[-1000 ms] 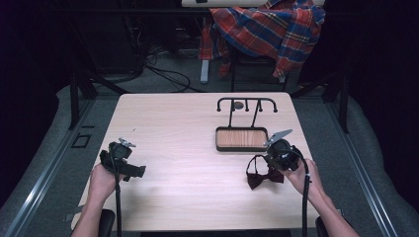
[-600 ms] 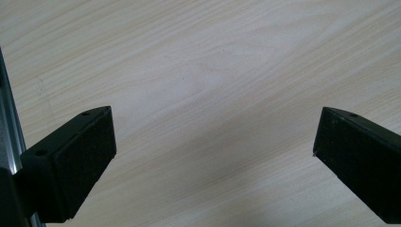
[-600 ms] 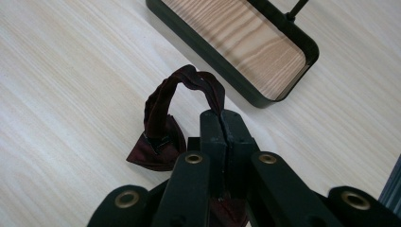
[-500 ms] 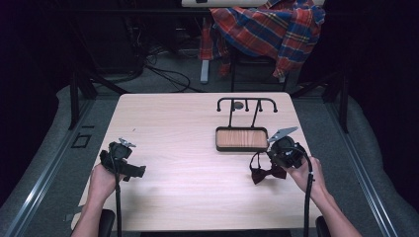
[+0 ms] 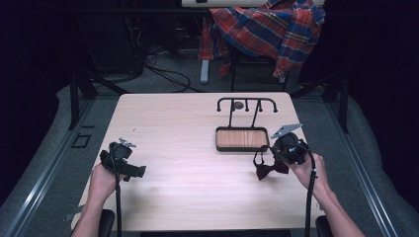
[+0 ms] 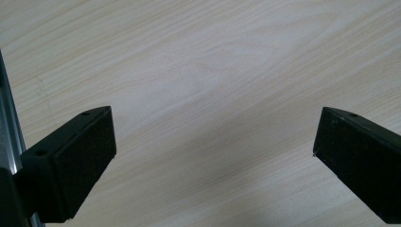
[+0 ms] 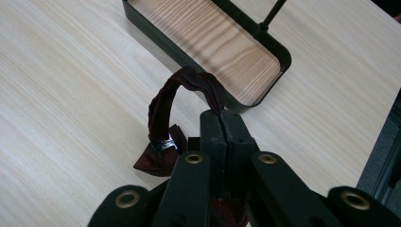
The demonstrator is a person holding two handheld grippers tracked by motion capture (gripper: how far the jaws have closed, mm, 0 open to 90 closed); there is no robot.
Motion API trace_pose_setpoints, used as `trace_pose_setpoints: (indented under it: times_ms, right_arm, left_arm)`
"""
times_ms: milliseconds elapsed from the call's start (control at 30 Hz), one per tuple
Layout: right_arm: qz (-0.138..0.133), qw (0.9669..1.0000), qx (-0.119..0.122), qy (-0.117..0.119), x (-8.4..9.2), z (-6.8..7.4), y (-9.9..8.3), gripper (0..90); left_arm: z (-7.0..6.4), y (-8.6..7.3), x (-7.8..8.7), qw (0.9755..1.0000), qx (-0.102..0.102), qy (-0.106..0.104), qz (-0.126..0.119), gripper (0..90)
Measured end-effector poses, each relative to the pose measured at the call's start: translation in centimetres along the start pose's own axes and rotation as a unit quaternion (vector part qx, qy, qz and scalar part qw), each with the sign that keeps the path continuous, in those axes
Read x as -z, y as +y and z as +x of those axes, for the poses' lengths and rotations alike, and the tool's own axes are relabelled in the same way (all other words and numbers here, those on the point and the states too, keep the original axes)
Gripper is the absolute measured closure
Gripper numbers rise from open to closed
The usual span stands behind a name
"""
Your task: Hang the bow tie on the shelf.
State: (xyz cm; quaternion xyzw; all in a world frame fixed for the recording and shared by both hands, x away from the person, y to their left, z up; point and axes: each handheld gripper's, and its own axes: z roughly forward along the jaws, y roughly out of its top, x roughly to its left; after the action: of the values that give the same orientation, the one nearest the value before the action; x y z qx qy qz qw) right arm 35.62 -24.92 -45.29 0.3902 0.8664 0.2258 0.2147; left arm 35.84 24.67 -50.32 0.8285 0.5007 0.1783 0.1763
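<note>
A dark red bow tie hangs from my right gripper near the table's right side, just in front of the stand's tray. In the right gripper view the jaws are pressed together on the bow tie's strap, which loops up and over to the bow below. A black stand with a wood-bottomed tray and a hanger bar sits just behind. My left gripper rests low at the table's left; its pads stand wide apart over bare wood.
The light wood table has its right edge close to my right hand. A plaid shirt is draped over a chair behind the table. Cables lie on the dark floor beyond.
My right gripper has lifted slightly toward the tray, and the bow tie has come up off the table with it. The left gripper has stayed put.
</note>
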Motion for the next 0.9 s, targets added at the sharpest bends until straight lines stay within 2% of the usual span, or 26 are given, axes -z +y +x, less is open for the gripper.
trace_pose_setpoints:
  times_ms: [433,900]
  right_arm:
    - [-0.003,0.9999,-0.001,-0.016,0.2,-1.0,0.5,89.4]
    - [-0.032,0.9987,-0.020,-0.034,1.5,-2.5,1.2,89.5]
  left_arm:
    - [0.0,0.0,0.0,1.0000,0.001,-0.001,0.000,0.2]
    - [-0.1,0.1,0.1,1.0000,0.001,0.000,-0.003,0.2]
